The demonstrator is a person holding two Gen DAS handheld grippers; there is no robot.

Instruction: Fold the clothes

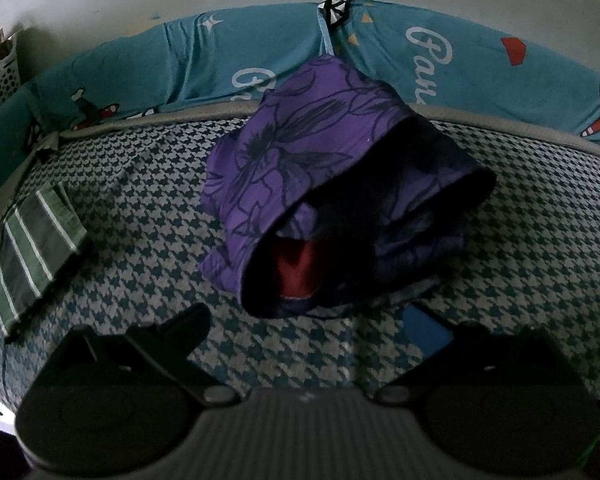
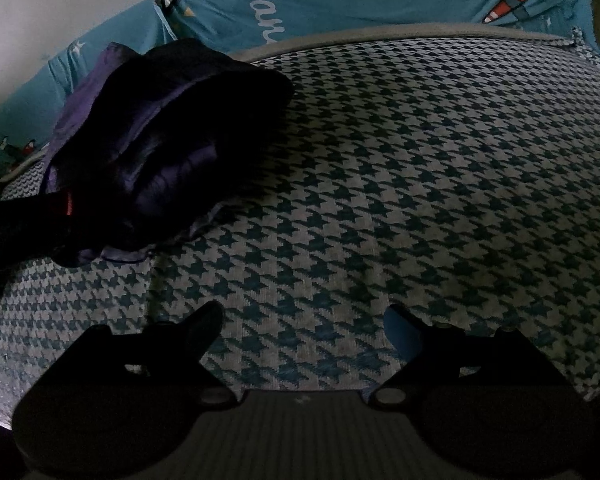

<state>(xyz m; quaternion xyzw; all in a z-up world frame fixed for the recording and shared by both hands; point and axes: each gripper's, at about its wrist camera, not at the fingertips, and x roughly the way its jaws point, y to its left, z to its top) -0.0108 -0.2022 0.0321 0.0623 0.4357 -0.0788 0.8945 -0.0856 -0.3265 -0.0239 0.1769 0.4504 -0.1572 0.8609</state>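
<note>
Left wrist view: "Par" in white script on teal sheet (image 1: 440, 68), both grippers wide, empty.

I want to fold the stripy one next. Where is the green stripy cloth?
In the left wrist view, the green striped cloth lies at the far left on the houndstooth cover, left of the purple flowered garment.
</note>
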